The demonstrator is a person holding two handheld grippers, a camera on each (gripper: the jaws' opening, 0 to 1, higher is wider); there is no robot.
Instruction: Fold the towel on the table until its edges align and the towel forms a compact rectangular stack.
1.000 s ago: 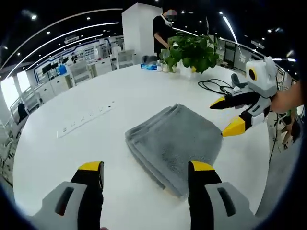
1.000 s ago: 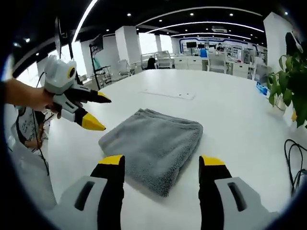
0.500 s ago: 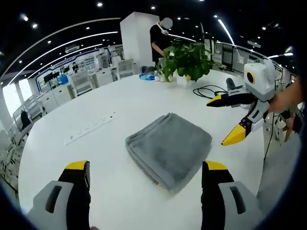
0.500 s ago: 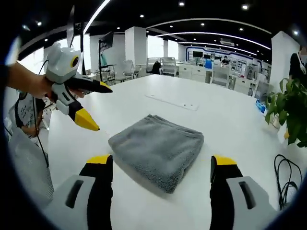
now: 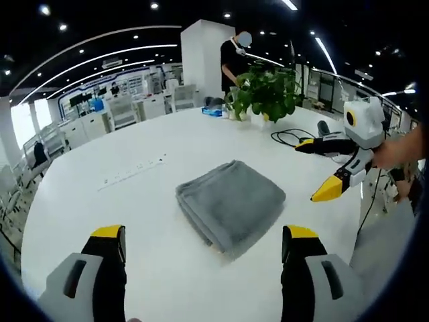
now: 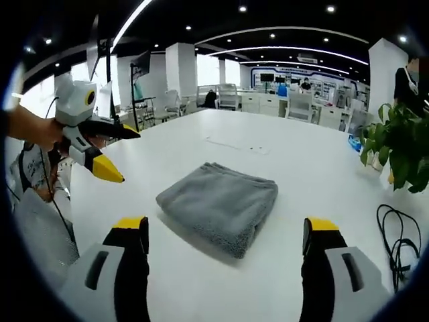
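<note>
A grey towel (image 5: 230, 204) lies folded into a compact rectangular stack on the white table (image 5: 100, 208); it also sits mid-table as the towel (image 6: 219, 206) in the right gripper view. My left gripper (image 5: 201, 233) hovers open well short of it, nothing between its yellow-tipped jaws. My right gripper (image 6: 228, 225) is likewise open and empty, held back from the towel's near edge. In the left gripper view the right gripper (image 5: 320, 169) hangs open to the towel's right. The left gripper (image 6: 115, 154), also open, shows at the towel's left in the right gripper view.
A potted plant (image 5: 265, 90) and a black cable (image 5: 291, 134) sit at the table's far side; a person (image 5: 234, 57) stands behind them. A power strip (image 5: 132, 173) is set into the tabletop. Plant (image 6: 395, 151) and cable (image 6: 395, 235) are at right.
Both grippers have drawn further back from the towel and their jaws have spread wider. The towel lies still in its folded shape.
</note>
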